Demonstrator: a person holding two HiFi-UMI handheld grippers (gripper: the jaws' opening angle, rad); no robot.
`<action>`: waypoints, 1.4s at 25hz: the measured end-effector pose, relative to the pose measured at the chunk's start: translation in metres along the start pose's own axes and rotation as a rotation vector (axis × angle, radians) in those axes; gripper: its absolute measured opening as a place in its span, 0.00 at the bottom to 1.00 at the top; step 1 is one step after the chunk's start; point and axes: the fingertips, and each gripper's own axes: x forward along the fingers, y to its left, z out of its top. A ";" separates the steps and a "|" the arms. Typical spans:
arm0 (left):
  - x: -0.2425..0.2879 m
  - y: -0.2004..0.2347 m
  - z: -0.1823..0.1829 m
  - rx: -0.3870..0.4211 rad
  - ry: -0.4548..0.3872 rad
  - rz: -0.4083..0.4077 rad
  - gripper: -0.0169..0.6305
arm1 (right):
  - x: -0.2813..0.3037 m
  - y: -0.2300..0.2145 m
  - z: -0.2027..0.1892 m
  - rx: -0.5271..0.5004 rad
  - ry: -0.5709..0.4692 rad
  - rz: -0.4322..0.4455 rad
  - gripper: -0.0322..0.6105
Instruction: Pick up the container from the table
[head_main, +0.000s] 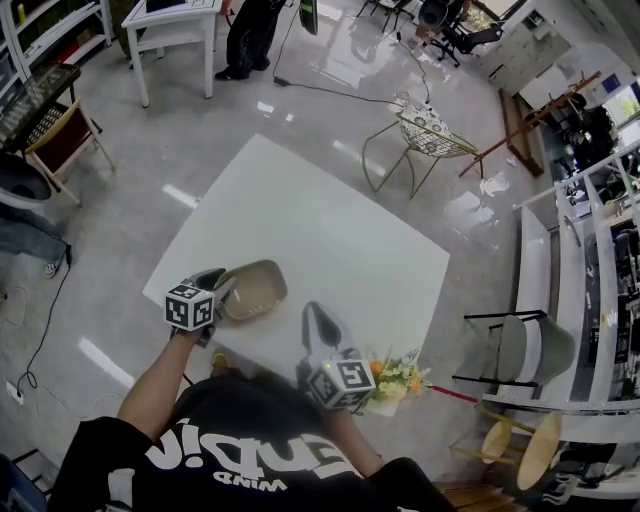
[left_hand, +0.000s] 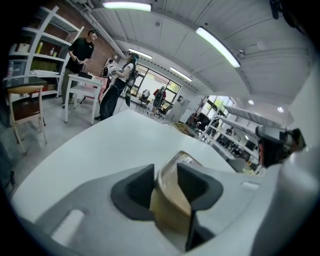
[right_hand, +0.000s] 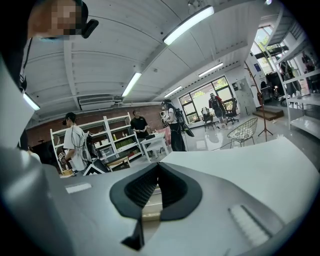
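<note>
**Left gripper view: your claw is clamped on the container wall**

Your left gripper (left_hand: 167, 172) has both dark pads pressed against the thin tan wall of the container (left_hand: 172, 200). One pad is inside the rim and the other outside, with no gap showing on either side. In the head view the same left gripper (head_main: 222, 297) meets the left end of the container (head_main: 252, 290), a shallow oval tub lying close to the near edge of the table (head_main: 330, 220), towards its left corner. Whether the tub has come off the surface I cannot tell.

Your right gripper (right_hand: 157, 167) has its jaws together at the tips with nothing between them. In the head view the right gripper (head_main: 315, 318) hangs over the near edge, just right of the container and apart from it.

A bunch of flowers (head_main: 396, 378) sits at the near edge beside your right hand. Beyond the far right edge stands a wire chair (head_main: 428, 135) on the glossy floor.
</note>
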 end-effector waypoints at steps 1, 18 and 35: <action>-0.001 -0.002 0.002 0.002 -0.006 0.000 0.24 | -0.001 0.001 0.001 -0.001 0.000 0.001 0.05; -0.019 -0.035 0.055 0.102 -0.105 0.060 0.18 | -0.020 0.000 -0.001 0.003 -0.022 -0.008 0.05; -0.084 -0.117 0.111 0.265 -0.294 0.031 0.17 | -0.034 -0.002 -0.007 0.013 -0.030 -0.014 0.05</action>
